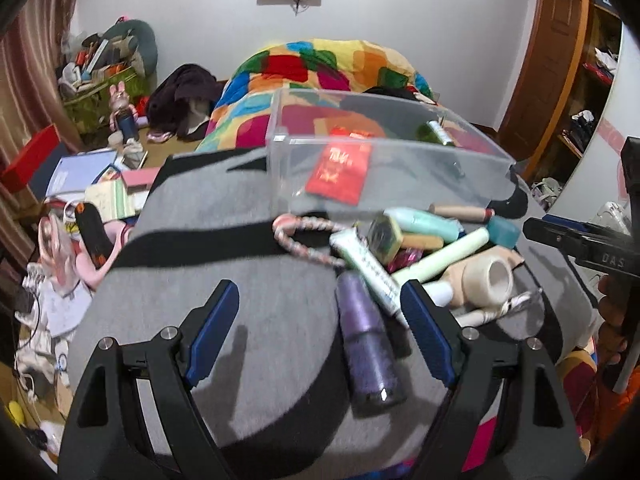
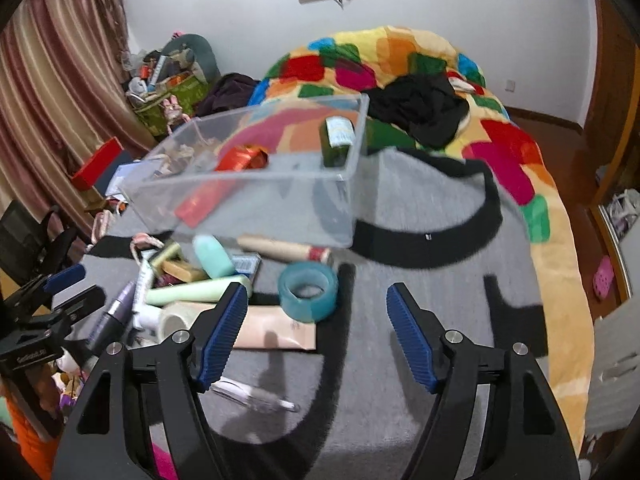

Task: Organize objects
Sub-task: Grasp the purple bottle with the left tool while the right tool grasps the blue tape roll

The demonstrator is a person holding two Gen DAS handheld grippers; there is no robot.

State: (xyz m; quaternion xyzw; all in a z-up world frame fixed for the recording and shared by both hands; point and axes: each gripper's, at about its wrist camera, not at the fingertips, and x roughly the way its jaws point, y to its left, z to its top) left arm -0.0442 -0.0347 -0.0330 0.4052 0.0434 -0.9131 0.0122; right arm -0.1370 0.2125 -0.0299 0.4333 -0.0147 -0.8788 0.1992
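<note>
A clear plastic bin sits on a grey and black blanket and holds a red packet and a green bottle. In front of it lies a pile of toiletries: a purple tube, a white tube, a pale green tube, a teal tape roll, a beige tube and a white tape roll. My left gripper is open and empty, its fingers either side of the purple tube. My right gripper is open and empty just before the teal tape roll.
A colourful quilt with black clothing covers the bed behind the bin. A pen lies on the blanket near my right gripper. Cluttered books, boxes and a bag fill the floor at left. A wooden door stands at right.
</note>
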